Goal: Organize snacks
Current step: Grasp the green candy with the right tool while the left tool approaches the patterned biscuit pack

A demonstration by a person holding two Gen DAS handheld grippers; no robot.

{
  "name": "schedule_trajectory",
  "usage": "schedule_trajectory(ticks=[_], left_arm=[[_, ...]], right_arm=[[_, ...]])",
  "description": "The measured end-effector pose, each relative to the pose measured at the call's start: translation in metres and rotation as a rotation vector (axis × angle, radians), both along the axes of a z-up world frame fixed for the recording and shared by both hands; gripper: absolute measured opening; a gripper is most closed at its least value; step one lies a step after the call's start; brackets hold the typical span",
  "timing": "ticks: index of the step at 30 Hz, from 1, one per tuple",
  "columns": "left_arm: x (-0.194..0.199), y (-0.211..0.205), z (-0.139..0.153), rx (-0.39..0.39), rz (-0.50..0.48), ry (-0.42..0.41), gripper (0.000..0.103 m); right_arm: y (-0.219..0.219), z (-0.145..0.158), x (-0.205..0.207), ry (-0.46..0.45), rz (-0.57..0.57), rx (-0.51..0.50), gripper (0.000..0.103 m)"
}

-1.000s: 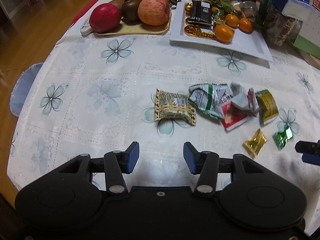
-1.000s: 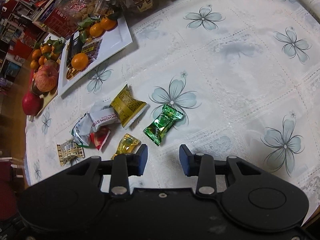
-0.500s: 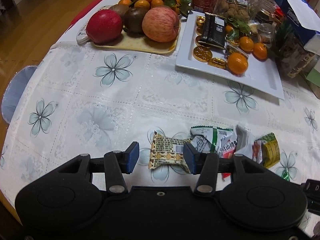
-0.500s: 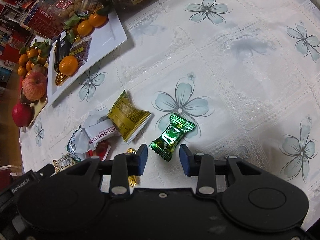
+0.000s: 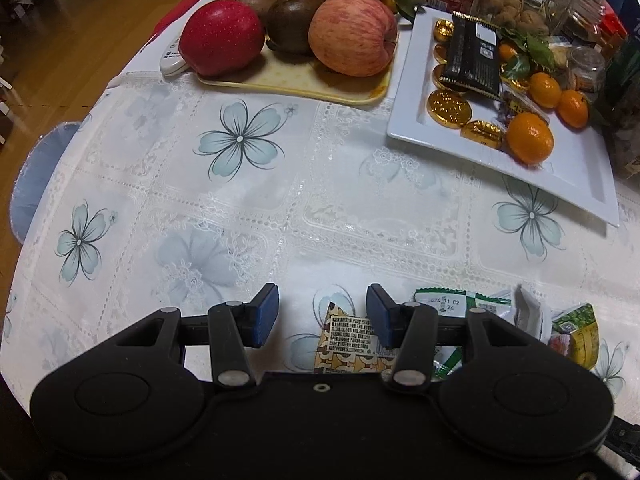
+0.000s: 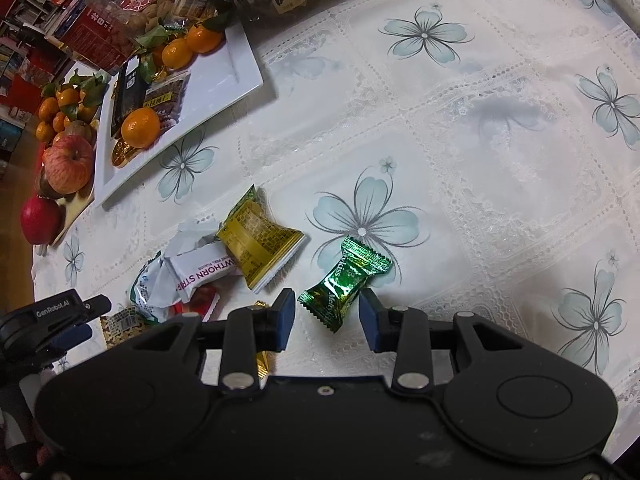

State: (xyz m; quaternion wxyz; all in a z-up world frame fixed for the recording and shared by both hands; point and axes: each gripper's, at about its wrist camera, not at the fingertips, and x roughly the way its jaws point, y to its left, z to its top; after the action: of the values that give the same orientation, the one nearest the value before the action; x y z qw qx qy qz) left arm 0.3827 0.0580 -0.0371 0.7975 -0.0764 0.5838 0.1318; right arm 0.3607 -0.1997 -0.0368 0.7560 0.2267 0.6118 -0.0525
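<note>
A white floral tablecloth (image 5: 280, 208) covers the counter, which carries everything in view. At its far side a white rectangular plate (image 5: 560, 176) holds mandarins, gold foil coins (image 5: 449, 107) and a black snack bar (image 5: 474, 60); just beside it a pale yellow tray (image 5: 296, 84) carries a red apple (image 5: 222, 36), a pink-streaked apple (image 5: 352, 34), kiwis and more mandarins. The loose snacks lie in a cluster on the cloth nearer the cameras. The left gripper (image 5: 322, 320) points steeply down with its blue-padded fingers (image 5: 264, 316) apart and nothing pressed between them; a brown patterned biscuit packet (image 5: 348, 340) lies on the cloth under the gap, closer to the right-hand finger, which overlaps its edge in the view. Next to that packet sit a crumpled white-and-green wrapper (image 5: 460, 304) and a yellow-green packet (image 5: 576, 332). The right gripper (image 6: 327, 320) also points down, its fingers parted on either side of the lower end of a green foil candy (image 6: 344, 284) that lies tilted on the cloth; the pads do not press on it. Left of the candy lie an olive-yellow packet (image 6: 258, 240), touching a white hawthorn strip wrapper (image 6: 200, 272), and a small gold candy (image 6: 262, 360) partly hidden behind the left-hand finger.
</note>
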Motion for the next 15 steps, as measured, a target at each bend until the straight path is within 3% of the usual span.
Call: schedule_trajectory(ticks=[4,11,15], left_arm=[[-0.004,0.001,-0.004,0.016,-0.009,0.022,0.056],[-0.017,0.000,-0.013,-0.055,-0.054,0.104,0.056],[-0.025,0.000,-0.009,-0.062,-0.080,0.100,0.056]], right_arm=[[-0.001,-0.002,-0.001,0.013,-0.001,0.007,0.039],[-0.002,-0.006,-0.001,0.036,-0.008,0.017,0.039],[-0.003,-0.008,0.000,0.044,-0.013,0.028,0.039]])
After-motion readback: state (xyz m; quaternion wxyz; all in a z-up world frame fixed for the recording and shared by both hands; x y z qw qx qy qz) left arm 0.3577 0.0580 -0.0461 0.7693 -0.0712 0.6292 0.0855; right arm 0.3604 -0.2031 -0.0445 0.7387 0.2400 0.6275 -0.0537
